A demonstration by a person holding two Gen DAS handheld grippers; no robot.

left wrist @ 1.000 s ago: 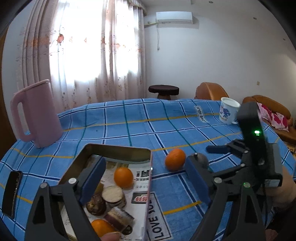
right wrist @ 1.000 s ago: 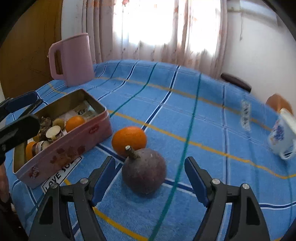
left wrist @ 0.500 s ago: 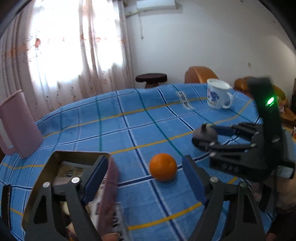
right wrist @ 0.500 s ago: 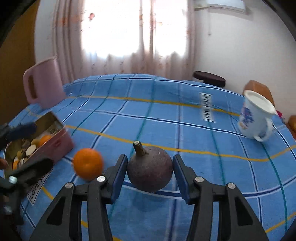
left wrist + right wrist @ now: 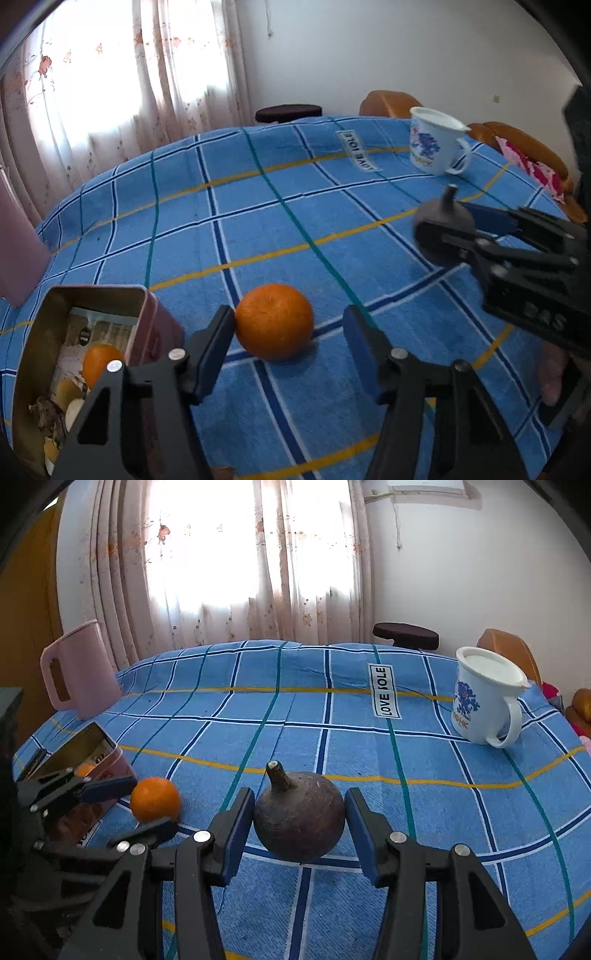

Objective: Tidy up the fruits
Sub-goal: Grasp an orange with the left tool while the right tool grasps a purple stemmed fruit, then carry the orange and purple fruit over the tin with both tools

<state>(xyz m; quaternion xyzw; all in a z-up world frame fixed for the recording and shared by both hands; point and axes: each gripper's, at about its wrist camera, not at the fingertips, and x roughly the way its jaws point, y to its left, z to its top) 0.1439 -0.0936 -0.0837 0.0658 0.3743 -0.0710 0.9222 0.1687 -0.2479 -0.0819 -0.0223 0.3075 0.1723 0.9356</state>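
An orange [image 5: 274, 320] lies on the blue checked tablecloth, between the fingers of my open left gripper [image 5: 290, 341]; the left finger is at its side, the right finger stands apart. It also shows in the right wrist view [image 5: 155, 799]. My right gripper [image 5: 300, 825] is shut on a dark purple mangosteen [image 5: 300, 816] with a stem, held above the cloth; it also shows in the left wrist view [image 5: 441, 229]. A pink tin box [image 5: 155, 325] at the left holds another orange [image 5: 100, 363] and several other items.
A white mug [image 5: 485, 698] with a blue print stands at the far right of the table. A pink jug [image 5: 75, 672] stands at the far left. A stool [image 5: 405, 634] and an orange chair [image 5: 508, 653] are beyond the table.
My left gripper has moved right, from over the tin to around the loose orange. My right gripper closed on the mangosteen and lifted it off the cloth.
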